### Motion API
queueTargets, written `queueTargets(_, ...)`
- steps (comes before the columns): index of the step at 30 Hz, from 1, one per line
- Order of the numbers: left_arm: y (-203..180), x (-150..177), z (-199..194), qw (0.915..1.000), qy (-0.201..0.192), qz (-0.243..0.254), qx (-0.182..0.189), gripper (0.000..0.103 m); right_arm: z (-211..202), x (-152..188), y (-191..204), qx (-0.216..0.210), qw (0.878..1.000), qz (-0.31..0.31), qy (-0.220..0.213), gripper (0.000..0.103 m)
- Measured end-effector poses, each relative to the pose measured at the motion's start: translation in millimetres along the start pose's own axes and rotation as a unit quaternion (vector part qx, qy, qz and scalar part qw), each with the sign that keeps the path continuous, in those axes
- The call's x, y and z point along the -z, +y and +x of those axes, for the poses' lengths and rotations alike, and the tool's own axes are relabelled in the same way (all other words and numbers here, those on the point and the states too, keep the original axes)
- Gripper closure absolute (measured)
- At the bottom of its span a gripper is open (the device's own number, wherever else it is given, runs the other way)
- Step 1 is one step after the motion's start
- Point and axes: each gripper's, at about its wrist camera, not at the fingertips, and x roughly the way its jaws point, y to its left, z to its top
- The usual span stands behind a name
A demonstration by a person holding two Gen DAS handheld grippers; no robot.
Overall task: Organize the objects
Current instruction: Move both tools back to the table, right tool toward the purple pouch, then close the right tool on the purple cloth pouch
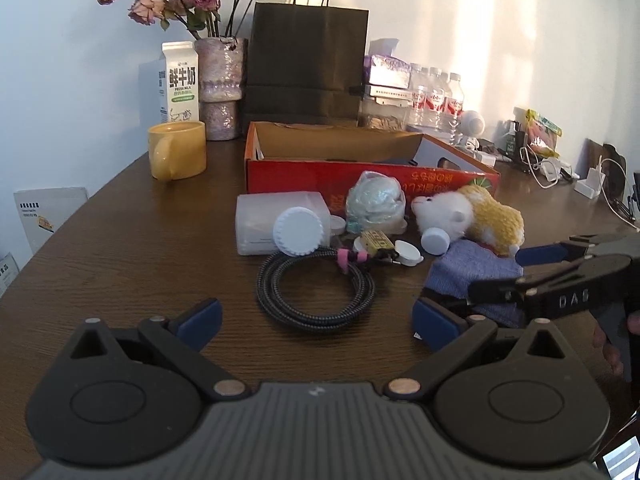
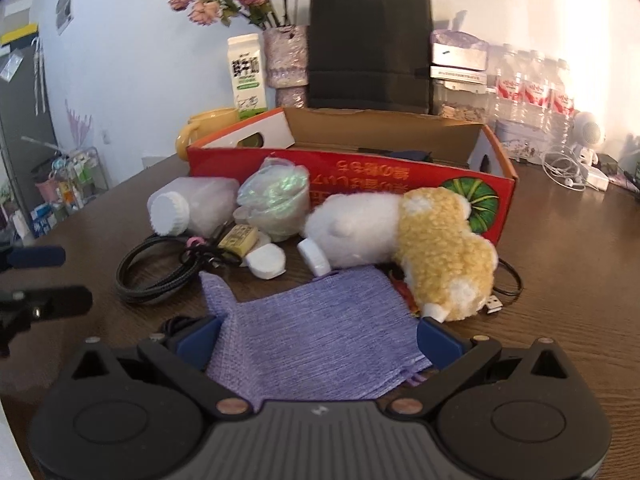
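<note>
1. Left wrist view: the left gripper (image 1: 316,318) hangs with its jaws spread wide and nothing between them, just short of the coiled black cable (image 1: 316,284) on the wooden table (image 1: 132,240).
2. Right wrist view: the right gripper (image 2: 318,336) is also spread wide, its blue pads (image 2: 199,338) flanking the purple cloth (image 2: 316,336) (the cloth lies flat, ungripped).
3. Beside the cloth lies a plush toy (image 2: 420,240) on its side, touching the red cardboard box (image 2: 360,178).
4. A toppled translucent jar (image 1: 276,222), a wrapped bundle (image 1: 374,202) and small white caps (image 1: 434,240) sit close before the box.
</note>
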Motion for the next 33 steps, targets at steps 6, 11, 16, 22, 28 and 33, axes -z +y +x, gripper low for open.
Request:
queueTargets(6, -5, -1, 4, 1.0, 0.003, 0.004, 0.0, 0.0, 6, 0, -8, 0.007, 1.0, -0.001, 0.007, 0.0)
queueTargets(11, -8, -3, 6, 1.0, 0.005, 0.006, 0.001, 0.0, 12, 1, -11, 0.007, 1.0, -0.006, 0.016, 0.0)
queueTargets(16, -9, -2, 9, 0.9999, 0.009, 0.007, 0.0, 0.0, 17, 3, -12, 0.006, 1.0, -0.016, 0.022, 0.0)
queueTargets(22, -11, -2, 10, 0.9999, 0.01, 0.007, 0.0, 0.0, 16, 4, -7, -0.003, 0.999, -0.03, 0.024, 0.0)
queueTargets(28, -11, -1, 8, 0.9999, 0.009, 0.006, -0.001, 0.0, 13, 6, -3, -0.008, 0.999, -0.039, 0.022, 0.003)
queueTargets(33, -11, -1, 6, 1.0, 0.008, 0.005, -0.001, 0.0, 8, 8, 1, -0.021, 0.999, -0.049, 0.013, 0.017)
